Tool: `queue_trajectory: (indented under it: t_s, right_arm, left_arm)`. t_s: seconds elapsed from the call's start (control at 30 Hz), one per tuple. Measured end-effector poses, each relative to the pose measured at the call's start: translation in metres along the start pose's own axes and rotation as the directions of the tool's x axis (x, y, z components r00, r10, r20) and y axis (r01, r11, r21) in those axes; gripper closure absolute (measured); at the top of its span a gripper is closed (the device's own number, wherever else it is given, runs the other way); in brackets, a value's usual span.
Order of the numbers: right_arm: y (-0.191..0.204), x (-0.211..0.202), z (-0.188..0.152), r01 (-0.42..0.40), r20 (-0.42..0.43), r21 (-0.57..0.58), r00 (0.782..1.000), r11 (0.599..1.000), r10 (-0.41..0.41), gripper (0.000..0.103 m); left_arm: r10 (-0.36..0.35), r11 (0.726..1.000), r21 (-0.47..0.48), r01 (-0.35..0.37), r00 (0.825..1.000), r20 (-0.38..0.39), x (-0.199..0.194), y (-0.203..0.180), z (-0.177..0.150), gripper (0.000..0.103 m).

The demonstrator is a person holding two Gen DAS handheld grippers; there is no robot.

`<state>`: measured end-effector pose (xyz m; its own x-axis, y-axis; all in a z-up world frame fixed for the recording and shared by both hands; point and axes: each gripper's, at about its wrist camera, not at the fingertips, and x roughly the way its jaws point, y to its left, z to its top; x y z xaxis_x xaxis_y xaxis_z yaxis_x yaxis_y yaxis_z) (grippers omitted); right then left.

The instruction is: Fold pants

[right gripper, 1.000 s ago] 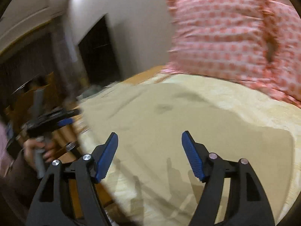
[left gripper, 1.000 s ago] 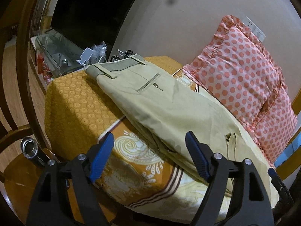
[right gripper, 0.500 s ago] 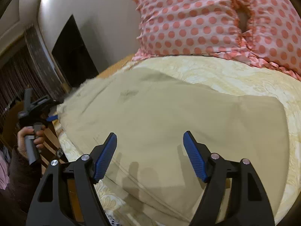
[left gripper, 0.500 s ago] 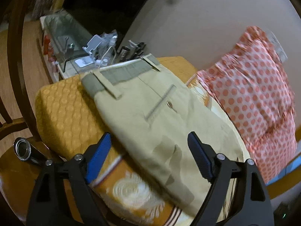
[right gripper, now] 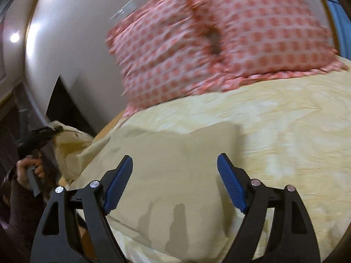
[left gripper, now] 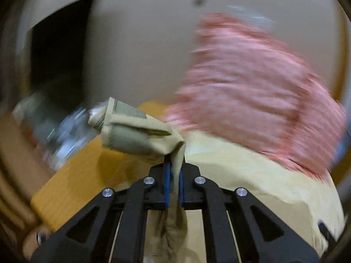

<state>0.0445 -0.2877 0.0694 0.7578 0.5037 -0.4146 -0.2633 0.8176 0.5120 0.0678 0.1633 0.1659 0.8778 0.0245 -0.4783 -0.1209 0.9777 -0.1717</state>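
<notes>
Gripping pants [left gripper: 140, 135], left gripper [left gripper: 173, 175].

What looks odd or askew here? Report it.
Nothing damaged or spilled. The left gripper is shut on the pants, whose waistband is lifted and bunched, so they look askew mid-fold. The right gripper is open above them.

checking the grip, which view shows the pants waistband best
The left wrist view: the waistband sits sharp and close, bunched above the left tongs shut on the pants. The right wrist view shows it only as a small blurred lump at the far left.
</notes>
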Motion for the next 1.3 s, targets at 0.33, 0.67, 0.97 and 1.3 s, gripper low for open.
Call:
queue_trajectory:
  t_s: [0.33, 0.67, 0.97, 1.3]
  right_arm:
    - [-0.071, -0.031, 0.002, -0.001, 0.069, 0.268, 0.997, 0.963, -0.018, 0.018]
    - [-0.069, 0.023, -0.004, -0.076, -0.113, 0.296, 0.987, 0.952, 0.114, 0.021]
    - [-0.054, 0.069, 0.005, 0.014, -0.266, 0.158, 0.964, 0.987, 0.029, 0.050]
    - [-0.070, 0.079, 0.009, -0.094, -0.299, 0.241, 0.940, 0.966, 0.166, 0.085]
  left_arm:
    - [-0.399, 0.730, 0.456, 0.509, 0.859, -0.321, -0.006, -0.227, -0.152, 0.098]
    - [-0.431, 0.657, 0.466, 0.592, 0.803, -0.413, -0.026, -0.220, -0.195, 0.097]
    - [-0.280, 0.914, 0.211, 0.346, 0.916, -0.288, 0.022, -0.091, -0.094, 0.044]
    - [-0.298, 0.934, 0.003, 0.357, 0.783, -0.546, 0.137, -0.068, -0.081, 0.042]
